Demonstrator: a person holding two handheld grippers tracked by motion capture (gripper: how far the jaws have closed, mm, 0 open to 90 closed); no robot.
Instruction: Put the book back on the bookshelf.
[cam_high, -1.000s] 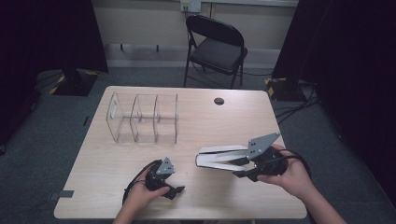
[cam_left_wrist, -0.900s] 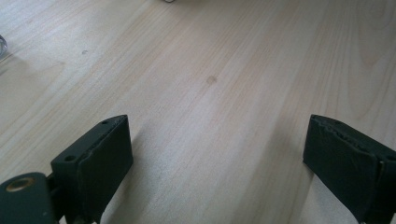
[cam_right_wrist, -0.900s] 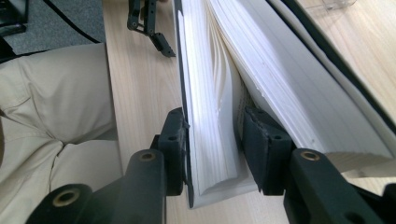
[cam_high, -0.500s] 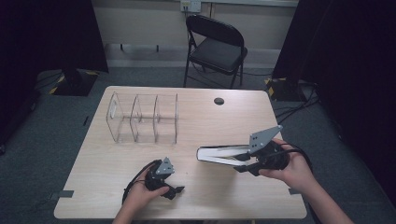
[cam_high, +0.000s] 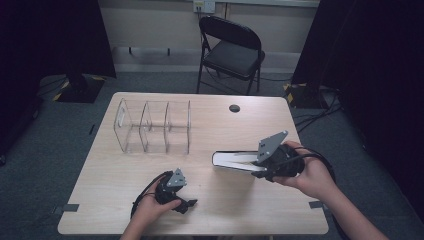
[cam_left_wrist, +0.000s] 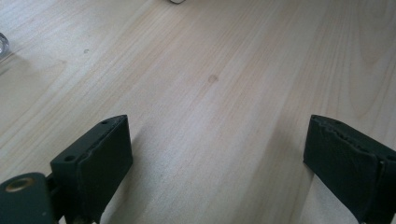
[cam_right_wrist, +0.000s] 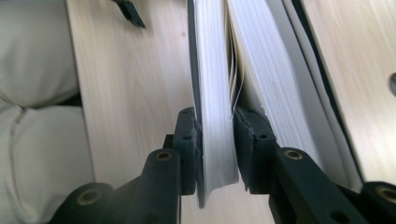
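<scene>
A book (cam_high: 231, 161) with a dark cover and white pages lies on the wooden table (cam_high: 250, 210), right of centre. My right gripper (cam_high: 252, 164) comes at it from the right. Its jaws have just been closing and now press on the cover and a stack of pages (cam_right_wrist: 212, 70), while the other pages fan apart beside them. The right gripper (cam_right_wrist: 217, 126) holds that edge raised off the table. My left gripper (cam_high: 187, 204) rests near the table's front edge. In its own view, the left gripper (cam_left_wrist: 219, 135) is open, with bare wood between its jaws.
A clear plastic rack (cam_high: 155, 125) with three compartments stands at the back left of the table. A small black round thing (cam_high: 234, 108) lies near the back edge. A black folding chair (cam_high: 232, 50) stands beyond the table. Pale fabric (cam_right_wrist: 37, 116) is beside the table edge.
My right hand has risen a little and lifted the gripped edge of the book. My left hand and its gripper have stayed where they were.
</scene>
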